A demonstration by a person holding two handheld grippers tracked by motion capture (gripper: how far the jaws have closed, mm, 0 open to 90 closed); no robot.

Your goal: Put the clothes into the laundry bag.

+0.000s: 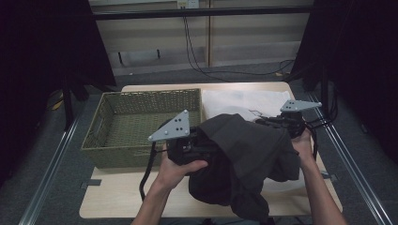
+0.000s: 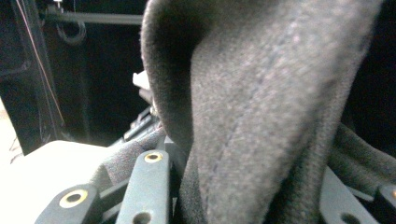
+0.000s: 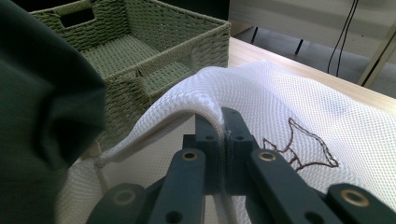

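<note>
A dark grey garment (image 1: pixel 248 154) hangs in a bunch over the table's middle, its lower folds resting near the front edge. My left gripper (image 1: pixel 201 143) is shut on it from the left. In the left gripper view the garment (image 2: pixel 261 116) rises thick from between the jaws of that gripper (image 2: pixel 233 191). A white mesh bag (image 1: pixel 244 101) lies behind and under the garment. My right gripper (image 1: pixel 277 123) is at the bag's right side. In the right gripper view this gripper (image 3: pixel 223 122) is shut on the rim of the mesh bag (image 3: pixel 289 102), lifting it, with the garment (image 3: pixel 42 116) at the left.
A green woven basket (image 1: pixel 141 122) stands on the left of the wooden table (image 1: pixel 122 201), close beside the bag; in the right gripper view the basket (image 3: pixel 154 51) has a handle slot. Black curtains flank the table, and cables trail on the floor behind.
</note>
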